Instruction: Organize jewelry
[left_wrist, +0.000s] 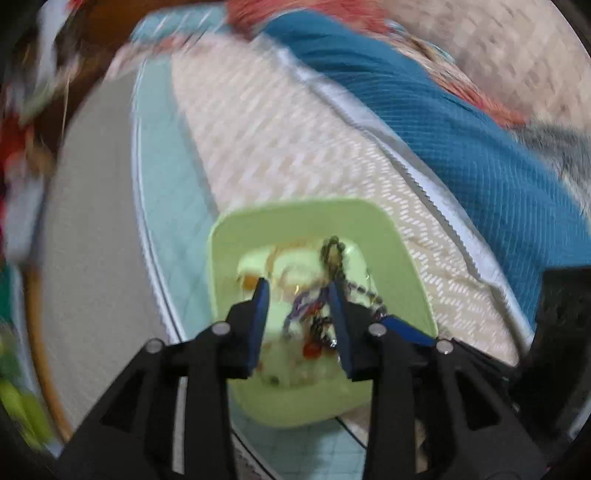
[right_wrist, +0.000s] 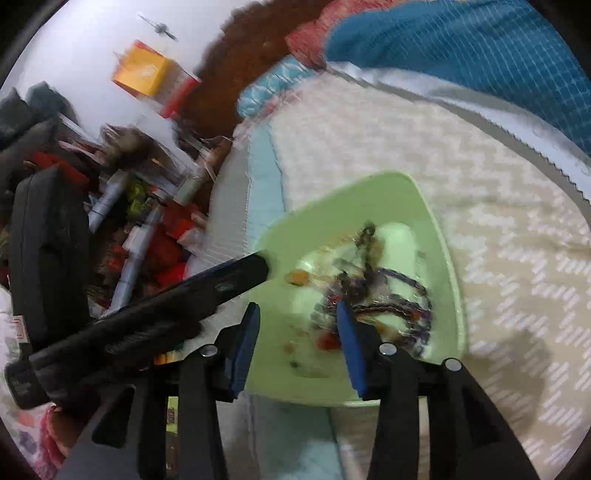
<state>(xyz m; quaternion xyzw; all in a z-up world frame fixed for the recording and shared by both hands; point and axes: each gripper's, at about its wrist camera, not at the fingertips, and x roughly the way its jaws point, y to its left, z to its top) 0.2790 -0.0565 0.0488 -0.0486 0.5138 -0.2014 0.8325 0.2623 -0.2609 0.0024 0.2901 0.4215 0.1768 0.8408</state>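
My left gripper (left_wrist: 299, 291) has its blue-padded fingers (left_wrist: 260, 314) spread apart with nothing between them, hanging low in the frame over the green tray (left_wrist: 399, 258). My right gripper (right_wrist: 295, 314) is likewise spread and holds nothing, its right finger over the tangle and its left finger by the tray's near-left rim (right_wrist: 273, 314). The left gripper's black body crosses the right view's centre left, its tip at the tray's edge.

The jewelry (left_wrist: 332, 266) lies in the tray's sunken middle: a dark beaded chain running up toward the far side, purple and dark strands knotted below it, and loose orange and red beads (right_wrist: 299, 277) scattered nearer me. Both views are smeared with motion, so I cannot separate individual pieces.

I judge this to be the start of picking: choosing a strand. The next move calls for lowering one gripper onto a single chain and closing gently, as the strands look entangled and may drag each other.

The tray is smooth, glossy plastic with rounded corners. It sits on a cream zigzag-woven mat (right_wrist: 498, 221), with quilted teal fabric (left_wrist: 480, 155) in the upper right.
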